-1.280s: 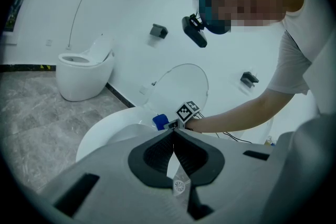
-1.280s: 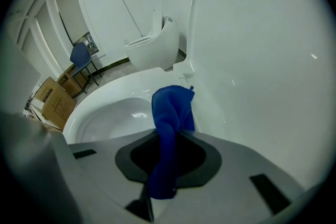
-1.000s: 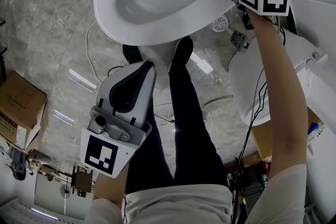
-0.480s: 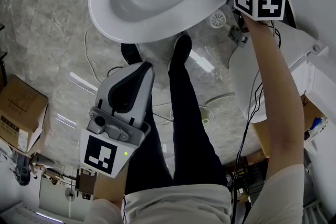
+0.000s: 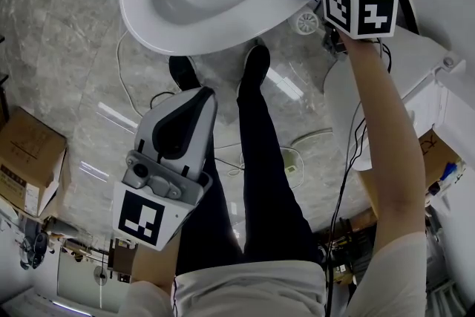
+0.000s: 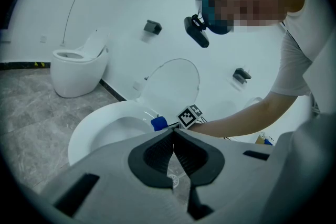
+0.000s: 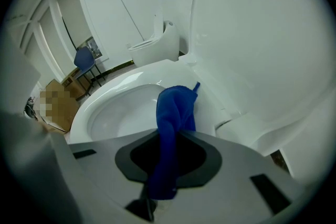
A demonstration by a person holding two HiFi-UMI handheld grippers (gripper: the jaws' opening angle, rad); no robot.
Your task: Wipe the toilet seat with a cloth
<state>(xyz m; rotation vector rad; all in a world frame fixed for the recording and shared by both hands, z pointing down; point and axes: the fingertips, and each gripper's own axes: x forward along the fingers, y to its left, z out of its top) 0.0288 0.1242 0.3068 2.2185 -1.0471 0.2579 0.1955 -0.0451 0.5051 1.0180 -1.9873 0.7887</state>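
My right gripper [image 7: 170, 136] is clenched on the blue cloth [image 7: 176, 105], which trails forward out of the jaws and lies on the toilet seat [image 5: 145, 18] rim, at about 2 o'clock of the bowl in the head view (the raised lid [image 7: 252, 34] stands just beside it). My left gripper [image 6: 172, 136] hangs well apart, toward 7 o'clock over the grey floor [image 5: 67, 48], jaws pressed together with nothing between them, near the dark trouser legs [image 5: 260, 159]

Left gripper [image 6: 172, 134] fingers seemingly together, empty; blue cloth [image 6: 159, 123] on toilet seat [image 6: 79, 136]
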